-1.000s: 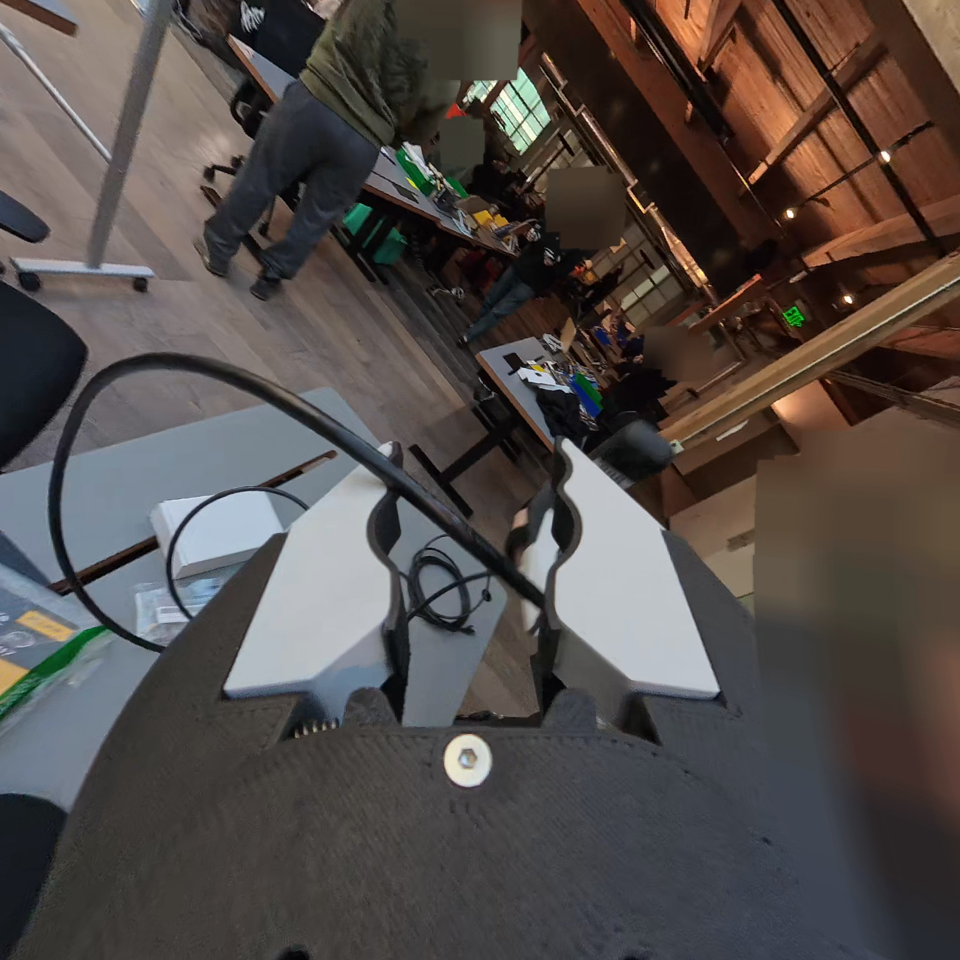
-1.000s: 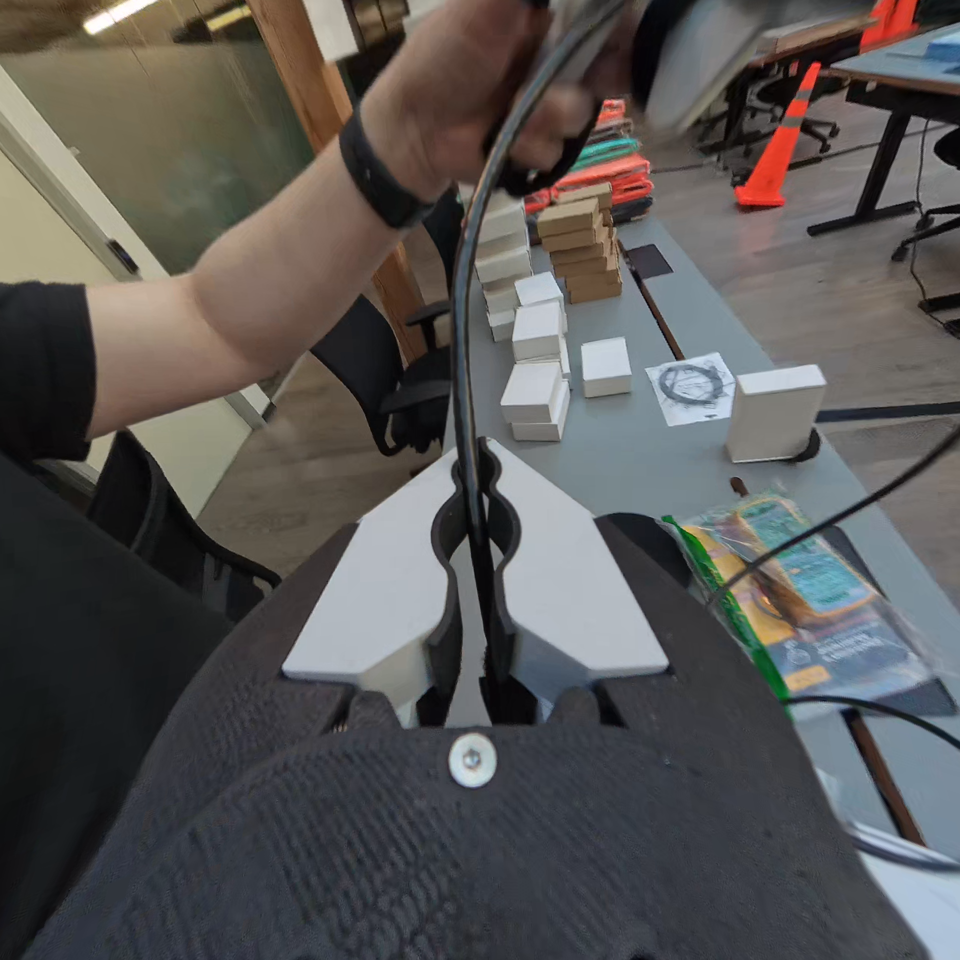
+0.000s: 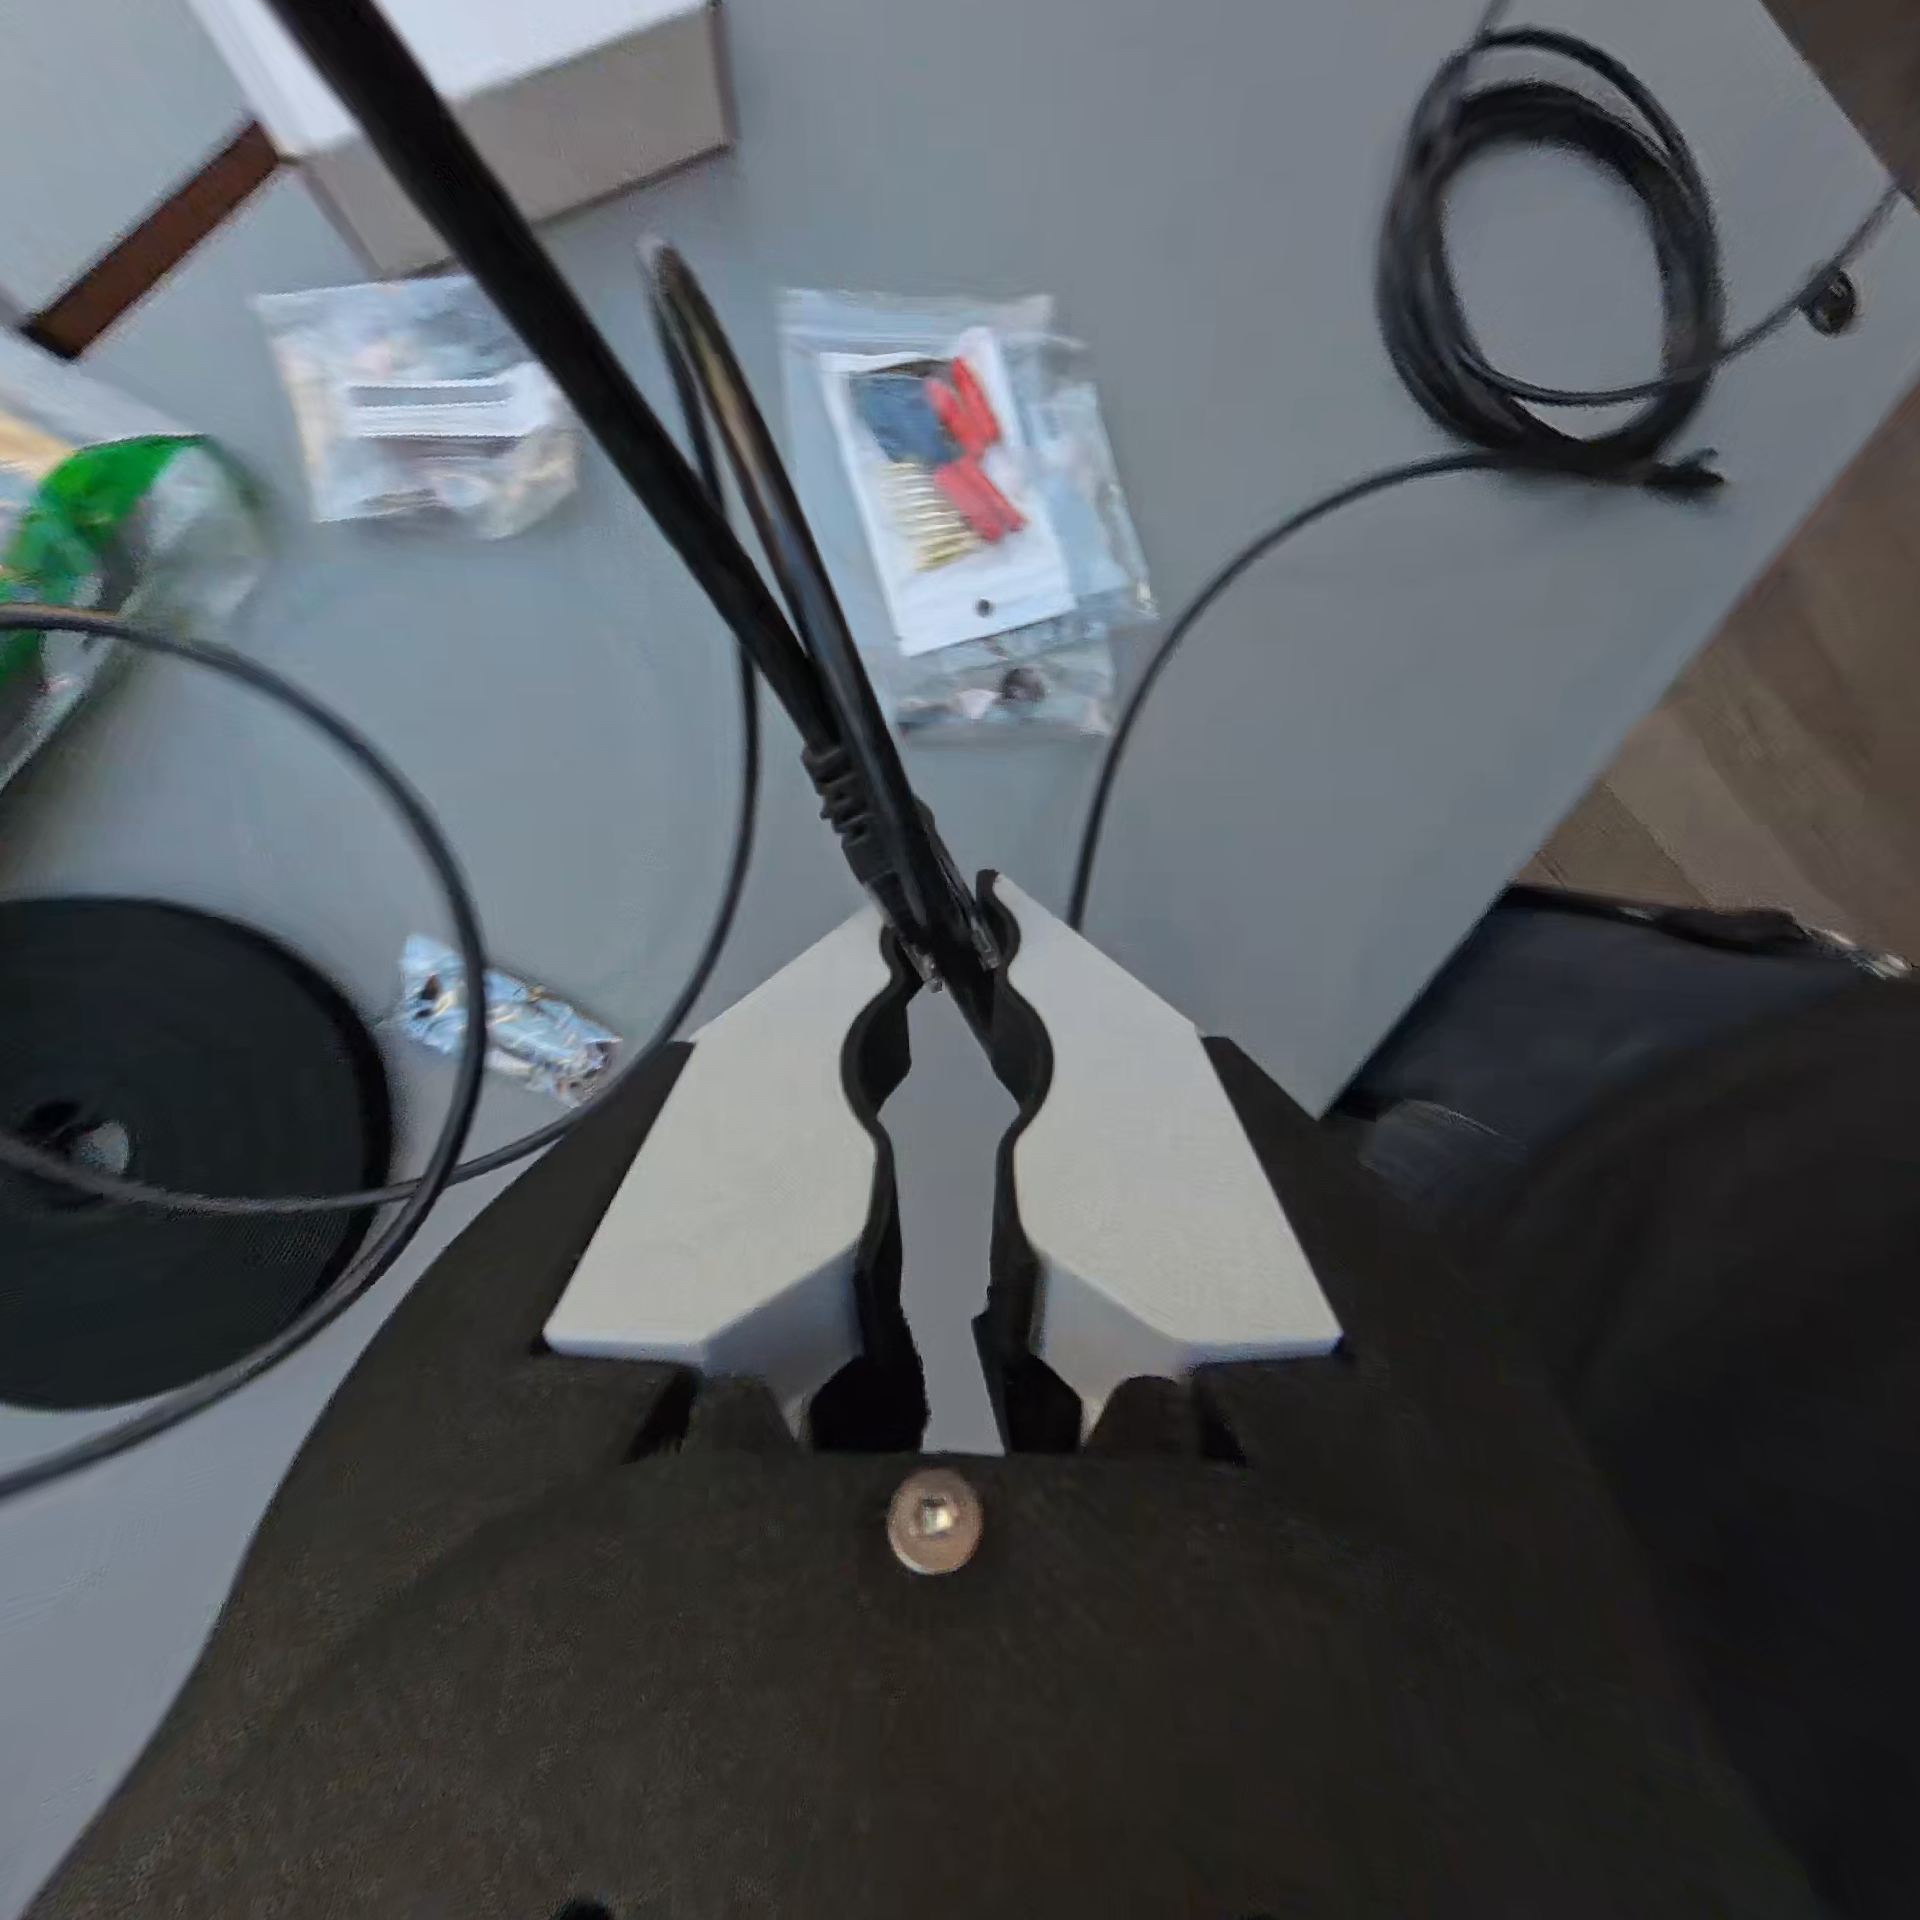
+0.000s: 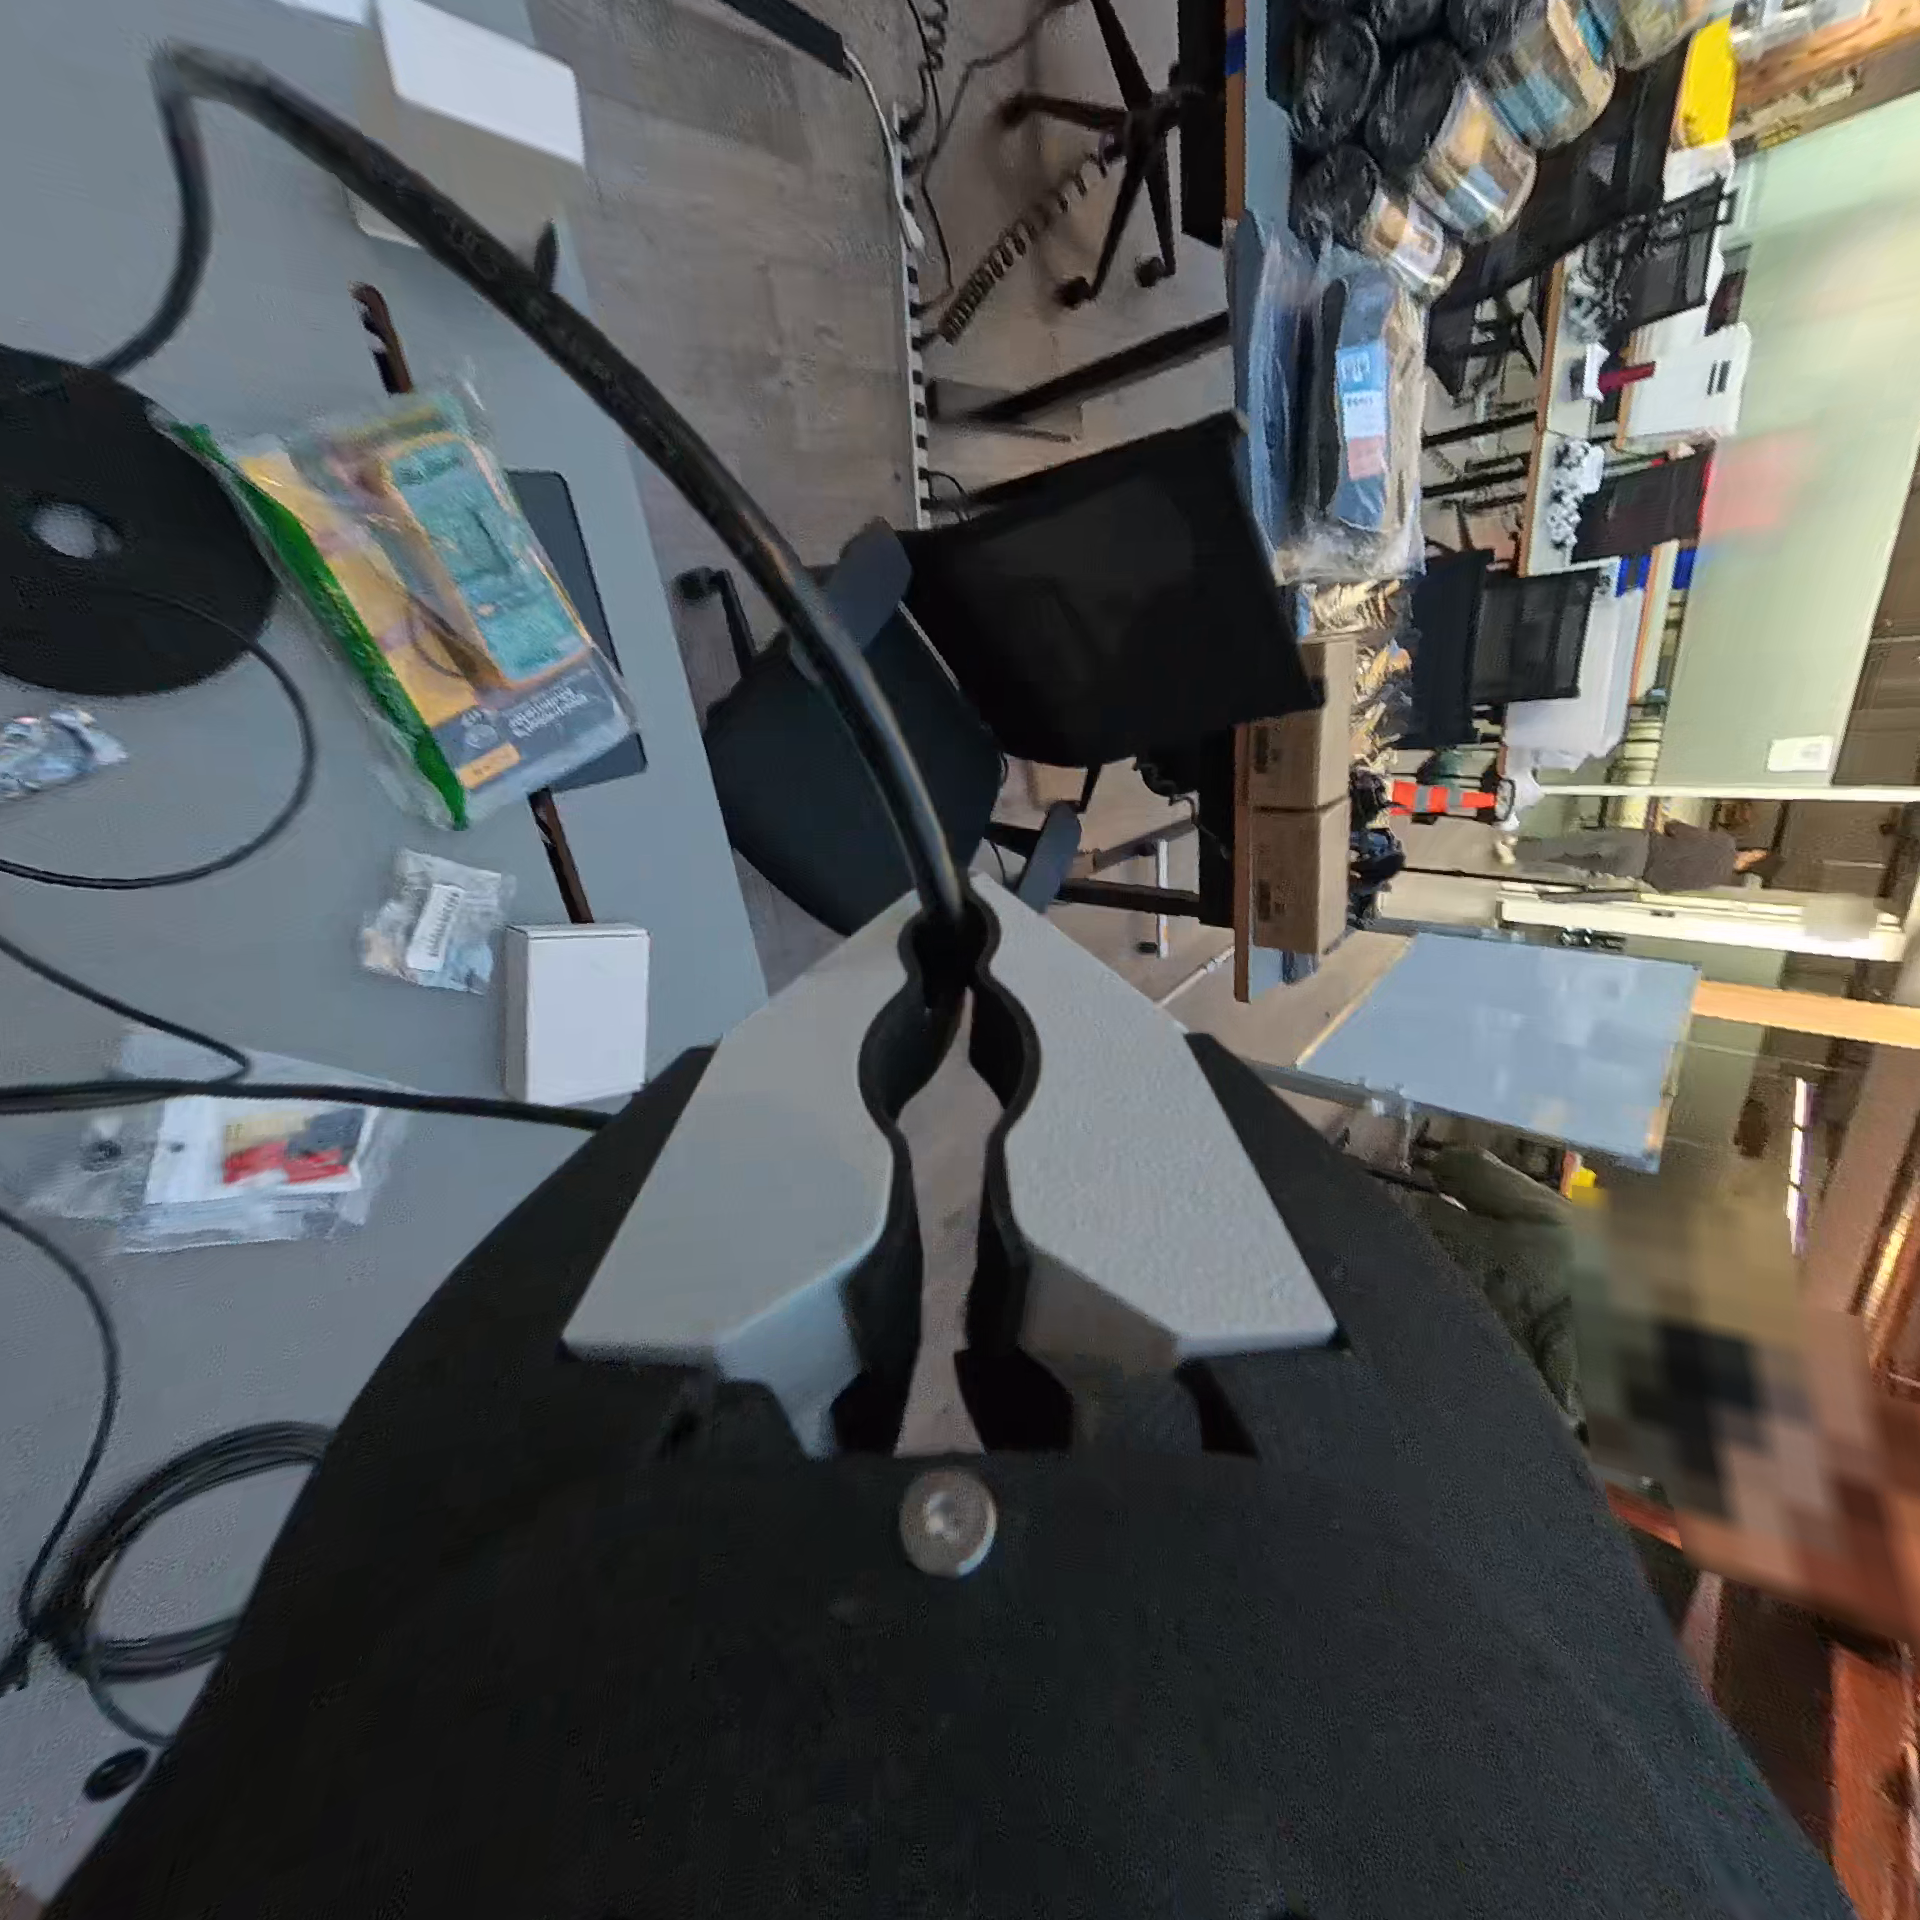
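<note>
Both grippers clamped on one thick black cable (image 3: 582, 343) above the grey table (image 3: 1299, 727).

Left gripper (image 3: 940, 940) pinched at the tips on the ribbed plug end; right gripper (image 4: 951, 951) nipped on the cord further along, arcing up and leftward. Probably one continuous cable, though blurred. Coiled thin wire (image 3: 1538, 260) well apart, beyond the parts bag (image 3: 977, 499).

The thick black rubber-coated cable (image 3: 582, 343) looks smooth and slightly glossy. The grey table top (image 3: 1299, 727) is matt. The clear plastic bag with red parts (image 3: 966, 499) shines. The wooden floor (image 3: 1787, 727) looks smooth.
</note>
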The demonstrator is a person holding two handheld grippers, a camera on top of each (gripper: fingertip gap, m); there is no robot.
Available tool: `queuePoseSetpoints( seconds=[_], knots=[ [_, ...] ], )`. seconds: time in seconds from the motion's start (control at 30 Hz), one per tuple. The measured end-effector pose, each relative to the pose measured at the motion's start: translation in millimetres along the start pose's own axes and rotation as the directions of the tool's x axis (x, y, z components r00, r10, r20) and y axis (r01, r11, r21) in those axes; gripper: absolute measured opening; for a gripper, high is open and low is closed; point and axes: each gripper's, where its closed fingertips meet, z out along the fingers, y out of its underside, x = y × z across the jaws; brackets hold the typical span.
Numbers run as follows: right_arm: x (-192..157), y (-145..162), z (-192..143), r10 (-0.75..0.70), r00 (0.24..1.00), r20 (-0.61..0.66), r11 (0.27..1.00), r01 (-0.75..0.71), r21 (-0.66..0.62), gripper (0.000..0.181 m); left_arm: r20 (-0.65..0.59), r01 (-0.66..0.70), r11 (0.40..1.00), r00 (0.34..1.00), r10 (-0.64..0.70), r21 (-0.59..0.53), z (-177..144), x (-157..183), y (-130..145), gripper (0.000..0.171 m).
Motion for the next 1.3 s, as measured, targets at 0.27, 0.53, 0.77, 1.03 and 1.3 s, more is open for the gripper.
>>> queuePoseSetpoints(
  seconds=[0.27,0.53,0.77,1.03,1.3],
  knots=[
    [48.4,1.9,-4.1,0.247,0.964,-0.104,0.948,-0.217,0.234,0.0,-0.227,0.494,0.847,0.863,-0.451,0.195,-3.7,-15.6,83.9,0.028],
    [-2.8,-54.9,-73.5,0.242,0.938,0.249,0.89,-0.316,0.328,0.0,-0.097,0.287,0.68,0.948,-0.303,0.675,-183.2,-89.8,7.4,0.062],
    [-65.7,-74.9,-88.7,0.15,0.9,0.409,0.876,-0.313,0.367,0.0,-0.026,0.158,0.557,0.971,-0.238,0.815,-283.8,-159.2,-67.4,0.08],
    [-129.2,-38.5,-87.3,0.026,0.943,0.332,0.884,-0.177,0.432,0.0,0.236,-0.191,0.303,0.964,-0.119,0.934,-416.7,-115.0,-78.1,0.071],
    [-215.6,-14.9,-134.8,-0.225,0.911,0.346,0.809,-0.023,0.587,0.0,0.659,-0.648,0.462,0.734,0.166,0.606,-399.0,2.6,-126.7,0.078]
  ],
)
